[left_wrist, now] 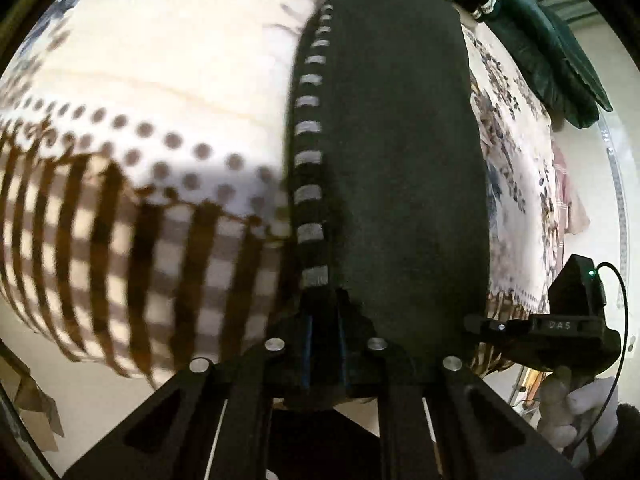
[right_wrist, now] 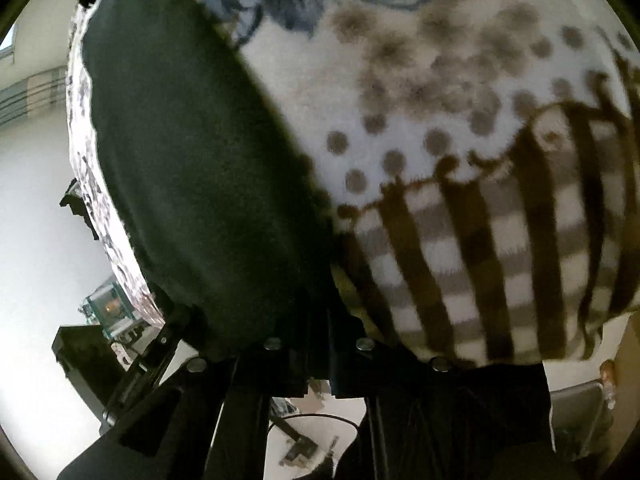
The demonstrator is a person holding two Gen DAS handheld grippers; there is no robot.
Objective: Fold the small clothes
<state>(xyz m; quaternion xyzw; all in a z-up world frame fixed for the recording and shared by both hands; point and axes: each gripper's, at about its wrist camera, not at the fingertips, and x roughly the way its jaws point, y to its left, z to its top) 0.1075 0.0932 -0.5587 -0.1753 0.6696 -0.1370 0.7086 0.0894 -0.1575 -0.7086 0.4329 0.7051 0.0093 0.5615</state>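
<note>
The dark garment point(left_wrist: 400, 152) lies as a long strip on the patterned blanket point(left_wrist: 140, 80), its long axis running from the bottom centre of the left wrist view up toward the top, w/ a striped trim point(left_wrist: 310, 160) along its left edge. The near end of that strip sits right at the left gripper point(left_wrist: 324, 344), so the cloth stretches straight away from the jaws. Both fingers are drawn together, blue pads nearly meeting, and the garment's near hem is pinched btwn them.

In the right wrist view the same dark garment point(right_wrist: 180, 140) runs diagonally from bottom centre to the upper left, blanket point(right_wrist: 460, 160) filling the right side. Its near edge drops in behind the right gripper point(right_wrist: 320, 360). Jaws look closed, and the fabric seems caught in them, tho the dark cloth against black fingers makes the exact contact hard to read.

At the lower right of the left wrist view the right gripper point(left_wrist: 480, 325) shows beside the garment's right edge, held by a gloved hand point(left_wrist: 576, 404). So both grippers sit at the same near end, one per corner, neither clearly nearer.

My guess: w/ both near corners gripped, the coming move is carrying that end along the long axis toward the far end. Blur suggests things are moving fast.
</note>
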